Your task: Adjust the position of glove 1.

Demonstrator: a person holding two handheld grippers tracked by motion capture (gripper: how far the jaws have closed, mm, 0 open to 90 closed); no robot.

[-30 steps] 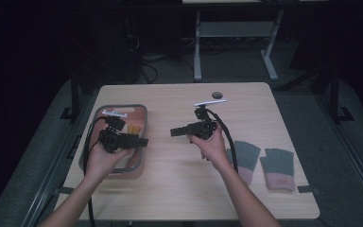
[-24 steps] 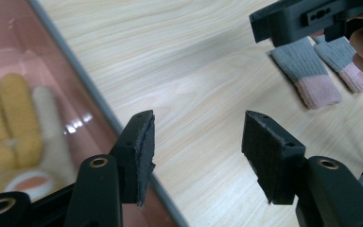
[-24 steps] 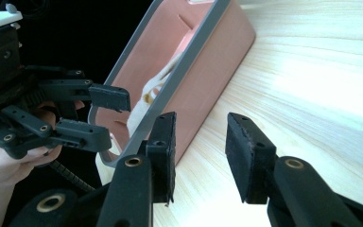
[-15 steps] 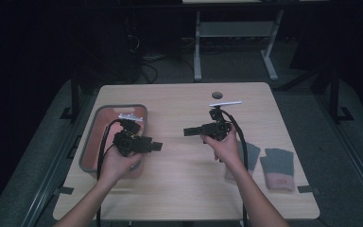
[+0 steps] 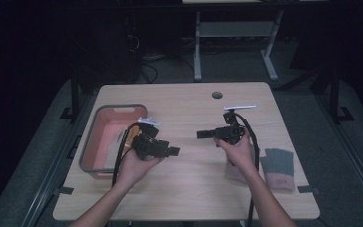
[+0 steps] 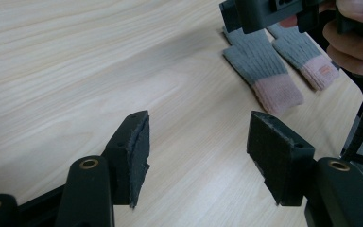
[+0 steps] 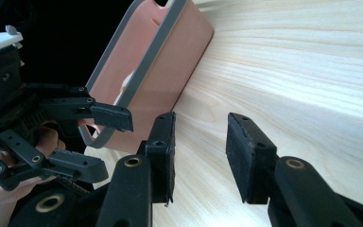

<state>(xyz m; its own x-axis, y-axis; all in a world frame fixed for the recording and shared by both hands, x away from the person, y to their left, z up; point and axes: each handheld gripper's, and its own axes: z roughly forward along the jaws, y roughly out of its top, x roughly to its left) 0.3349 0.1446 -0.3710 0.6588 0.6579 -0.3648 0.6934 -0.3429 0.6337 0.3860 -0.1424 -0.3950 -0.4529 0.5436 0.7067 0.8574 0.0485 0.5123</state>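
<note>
Your left tool (image 5: 174, 152) comes away from the grey-rimmed pink plastic bin (image 5: 90, 137), jaws just widening and empty. Your right tool (image 5: 202, 135) drifts toward the 2 grey-and-pink knit gloves (image 6: 264, 71) at the desk's (image 5: 189, 189) right edge, released too. Something pale lies in the bin; I can't tell what.

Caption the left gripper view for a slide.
Left gripper, jaws open and empty, faces two grey-and-pink gloves on the wooden table.
</note>
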